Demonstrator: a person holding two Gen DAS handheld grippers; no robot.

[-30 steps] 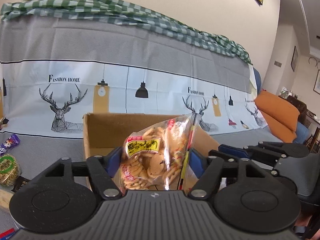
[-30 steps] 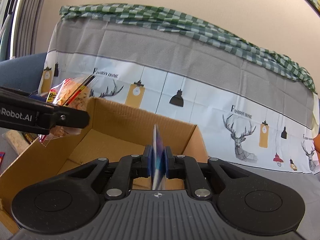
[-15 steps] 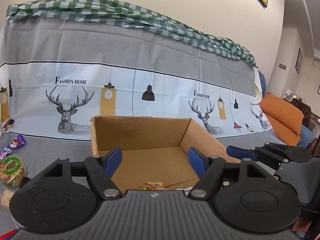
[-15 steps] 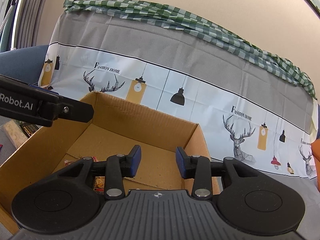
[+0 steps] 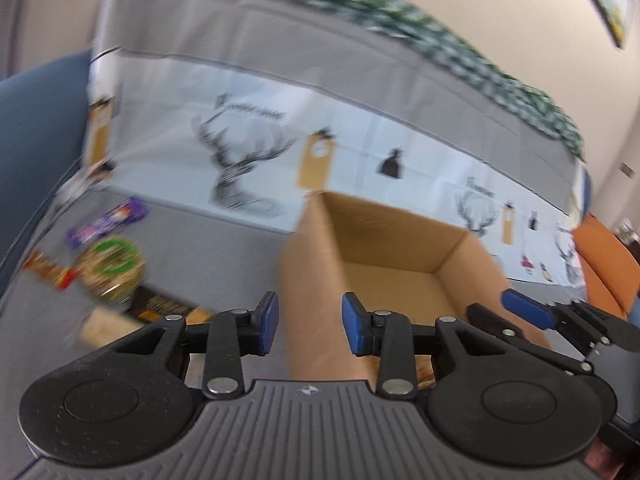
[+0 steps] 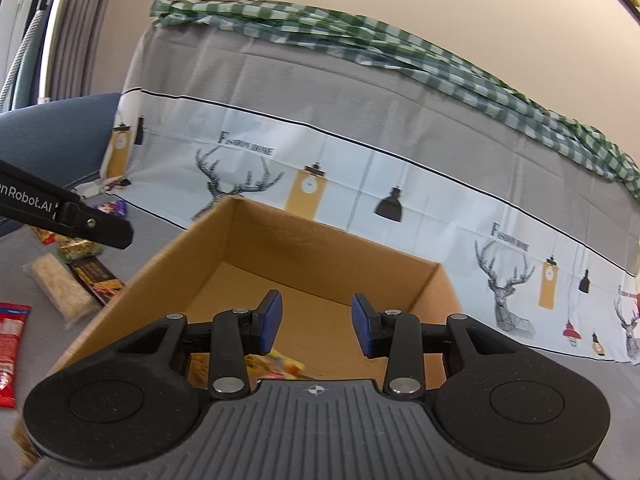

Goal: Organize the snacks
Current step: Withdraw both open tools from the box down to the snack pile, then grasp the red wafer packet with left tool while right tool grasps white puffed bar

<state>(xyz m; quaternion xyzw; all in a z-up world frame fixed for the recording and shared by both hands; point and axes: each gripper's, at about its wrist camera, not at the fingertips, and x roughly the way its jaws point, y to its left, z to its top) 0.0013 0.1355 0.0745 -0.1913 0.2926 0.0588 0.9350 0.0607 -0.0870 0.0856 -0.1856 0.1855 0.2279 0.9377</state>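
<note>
Left gripper (image 5: 306, 326) is being held with fingers (image 5: 268, 322) parted, nothing between them; the left-wrist view is motion-blurred. It is being aimed at the near left wall of the cardboard box (image 5: 316, 280), which is standing on a grey-covered sofa seat (image 5: 200, 248).

Right gripper (image 6: 316, 326) is likewise being held with fingers (image 6: 270, 320) spread and empty, over the open box (image 6: 168, 276). A yellow snack bag (image 6: 280, 364) is lying on the box floor at the near edge, partly hidden by the gripper body. The left gripper's arm is showing at the left edge of the right-wrist view, above the loose snacks.

Loose snacks are lying on the seat to the left of the box, apart from it:
- purple wrapper (image 5: 106, 222) toward the backrest
- round pack with green label (image 5: 112, 270) just in front of it
- red-yellow wrapper (image 5: 50, 274) beside the round pack, toward the seat's left edge
- dark flat packet (image 6: 96, 280) near the box's left wall
- pale cracker pack (image 6: 60, 290) touching the dark packet
- red sachet (image 6: 12, 340) at the seat's near left edge

A deer-print cover (image 6: 360, 184) is being draped over the backrest, with a green checked cloth (image 6: 360, 44) along its top.
</note>
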